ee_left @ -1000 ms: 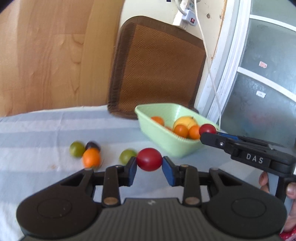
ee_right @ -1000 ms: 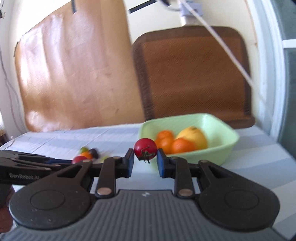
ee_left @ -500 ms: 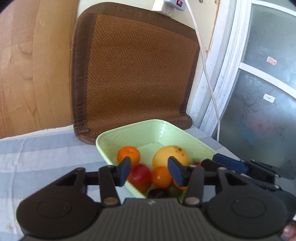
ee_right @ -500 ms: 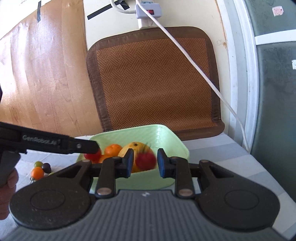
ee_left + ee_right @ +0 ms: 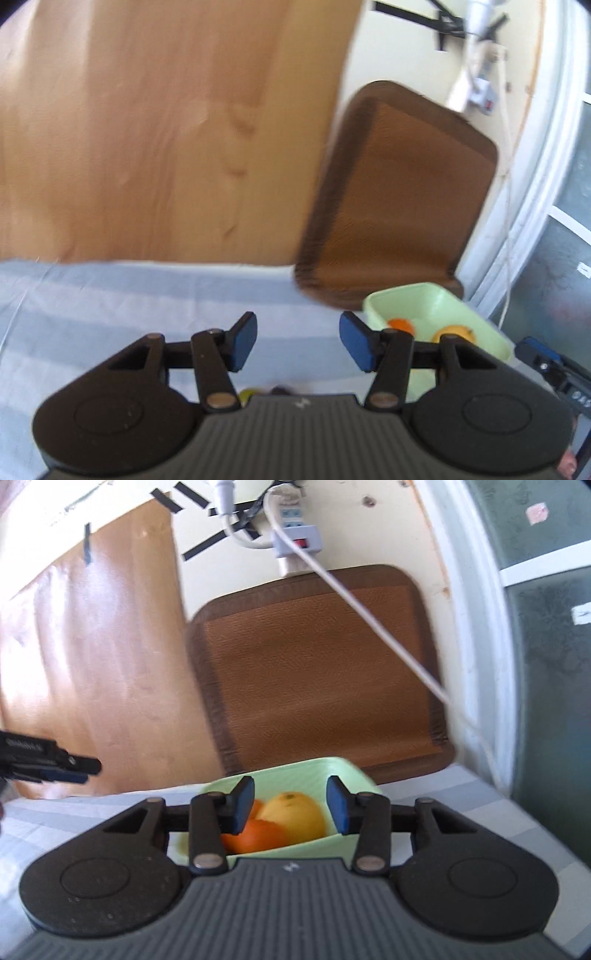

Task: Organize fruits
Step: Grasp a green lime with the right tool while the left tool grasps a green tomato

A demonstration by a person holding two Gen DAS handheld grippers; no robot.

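Two grippers, left gripper (image 5: pixel 297 341) and right gripper (image 5: pixel 291 805), stand with jaws released and empty, the right's just opening, fruits (image 5: pixel 284 821) in the green bowl (image 5: pixel 332 770) at lower centre; next, remaining counter (image 5: pixel 110 295) fruits need fetching.

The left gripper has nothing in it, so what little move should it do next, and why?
Probably tip down and reach for the small fruits just peeking over its body on the striped cloth. The left gripper is open and empty, its fingers having just spread, and it now points away from the green bowl, which already holds oranges.
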